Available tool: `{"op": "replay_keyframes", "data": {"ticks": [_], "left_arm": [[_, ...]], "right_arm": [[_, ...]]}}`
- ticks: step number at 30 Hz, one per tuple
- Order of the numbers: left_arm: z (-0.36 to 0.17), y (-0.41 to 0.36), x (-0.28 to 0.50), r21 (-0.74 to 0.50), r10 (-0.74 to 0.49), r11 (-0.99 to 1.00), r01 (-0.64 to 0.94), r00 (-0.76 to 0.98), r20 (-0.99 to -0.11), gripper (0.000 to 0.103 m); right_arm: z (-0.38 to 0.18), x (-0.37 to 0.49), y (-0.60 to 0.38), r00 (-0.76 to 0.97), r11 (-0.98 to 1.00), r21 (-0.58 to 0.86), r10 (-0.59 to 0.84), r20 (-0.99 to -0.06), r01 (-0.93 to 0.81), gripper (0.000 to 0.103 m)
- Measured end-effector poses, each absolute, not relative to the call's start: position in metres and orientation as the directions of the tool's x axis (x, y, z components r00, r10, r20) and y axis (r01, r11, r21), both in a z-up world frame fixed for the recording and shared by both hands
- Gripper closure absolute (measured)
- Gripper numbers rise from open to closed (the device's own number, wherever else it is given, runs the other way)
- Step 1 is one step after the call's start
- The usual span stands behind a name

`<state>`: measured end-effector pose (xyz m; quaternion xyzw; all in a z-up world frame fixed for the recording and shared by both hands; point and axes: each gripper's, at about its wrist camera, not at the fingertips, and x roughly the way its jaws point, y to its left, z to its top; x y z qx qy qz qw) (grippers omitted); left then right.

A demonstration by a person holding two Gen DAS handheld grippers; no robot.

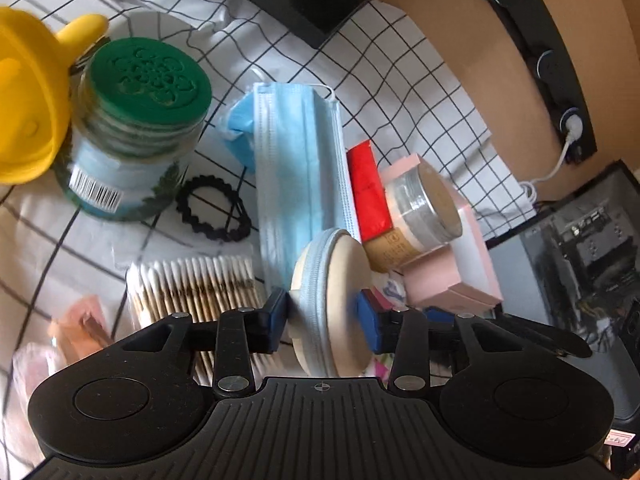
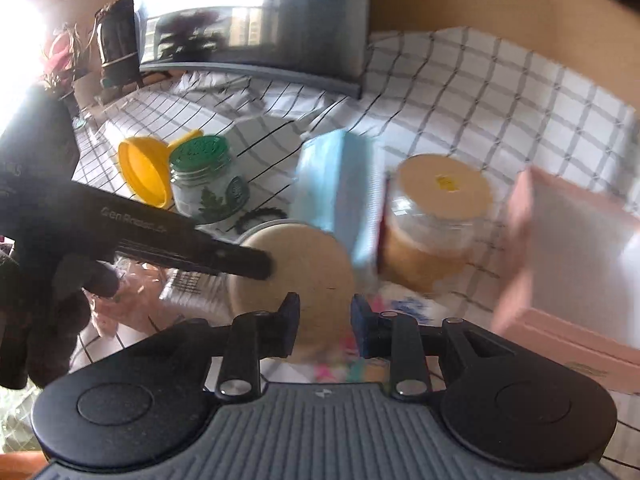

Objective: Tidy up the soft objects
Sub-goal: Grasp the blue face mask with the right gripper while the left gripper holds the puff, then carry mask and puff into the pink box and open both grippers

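Note:
My left gripper (image 1: 326, 320) is shut on a round beige zippered pouch (image 1: 332, 304), held on edge above the checked cloth. The pouch also shows in the right wrist view (image 2: 296, 272), with the left gripper's finger (image 2: 224, 258) pressed on its face. My right gripper (image 2: 324, 328) is open, its jaws on either side of the pouch's near edge. A stack of blue face masks (image 1: 300, 160) lies behind the pouch; it shows in the right wrist view too (image 2: 340, 192). A bundle of cotton swabs (image 1: 196, 288) lies at the left.
A green-lidded jar (image 1: 136, 132) and yellow funnel (image 1: 24, 108) stand at the left, with a black hair tie (image 1: 212, 208). A red packet (image 1: 368, 192), a clear jar (image 1: 428, 208) and a pink box (image 1: 460, 272) sit at the right. A dark monitor (image 2: 248, 20) stands behind.

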<state>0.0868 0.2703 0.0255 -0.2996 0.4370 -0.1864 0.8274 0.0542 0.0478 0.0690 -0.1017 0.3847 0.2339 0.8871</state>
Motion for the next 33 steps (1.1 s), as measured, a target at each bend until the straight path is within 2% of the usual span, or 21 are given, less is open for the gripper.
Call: {"op": "replay_keyframes", "data": {"ticks": [5,7,11,13,15,18,20,27,29,30,33], "left_arm": [[0.027,0.264,0.073,-0.659,-0.537,0.752,-0.008,0.573,-0.620,0.061],[0.036,0.259,0.068,-0.639,-0.516,0.769,-0.003,0.588,-0.623,0.062],[0.071,0.259,0.049,-0.550,-0.426,0.834,0.041,0.681,-0.596,0.062],[0.086,0.269,0.037,-0.513,-0.372,0.858,0.030,0.726,-0.579,0.062],[0.102,0.282,0.023,-0.459,-0.290,0.889,-0.007,0.765,-0.574,0.062],[0.117,0.299,0.005,-0.360,-0.150,0.928,-0.093,0.792,-0.592,0.062],[0.119,0.315,-0.005,-0.348,-0.102,0.927,-0.142,0.796,-0.596,0.062],[0.104,0.356,-0.023,-0.396,-0.087,0.897,-0.198,0.799,-0.596,0.062],[0.096,0.361,-0.022,-0.419,-0.100,0.885,-0.203,0.797,-0.596,0.062],[0.094,0.363,-0.022,-0.430,-0.106,0.879,-0.205,0.796,-0.596,0.062],[0.096,0.359,-0.024,-0.442,-0.118,0.876,-0.196,0.800,-0.589,0.062]], "right_arm": [[0.100,0.058,0.024,0.647,0.899,0.014,0.326,-0.689,-0.438,0.073],[0.113,0.068,0.023,0.650,0.911,0.031,0.317,-0.690,-0.412,0.066],[0.138,0.092,0.037,0.642,0.905,0.031,0.324,-0.695,-0.424,0.064],[0.146,0.103,0.049,0.622,0.894,0.034,0.338,-0.706,-0.447,0.056],[0.146,0.116,0.068,0.588,0.877,0.033,0.350,-0.729,-0.480,0.053],[0.124,0.132,0.102,0.538,0.863,0.019,0.332,-0.775,-0.505,0.053],[0.102,0.140,0.124,0.512,0.859,0.001,0.306,-0.803,-0.512,0.053],[0.034,0.158,0.183,0.554,0.841,-0.252,0.067,-0.830,-0.479,0.056],[0.023,0.164,0.187,0.543,0.837,-0.290,0.009,-0.840,-0.464,0.074],[0.023,0.166,0.187,0.533,0.836,-0.296,-0.006,-0.846,-0.461,0.097],[0.056,0.166,0.173,0.485,0.856,-0.184,0.086,-0.870,-0.483,0.099]]}}
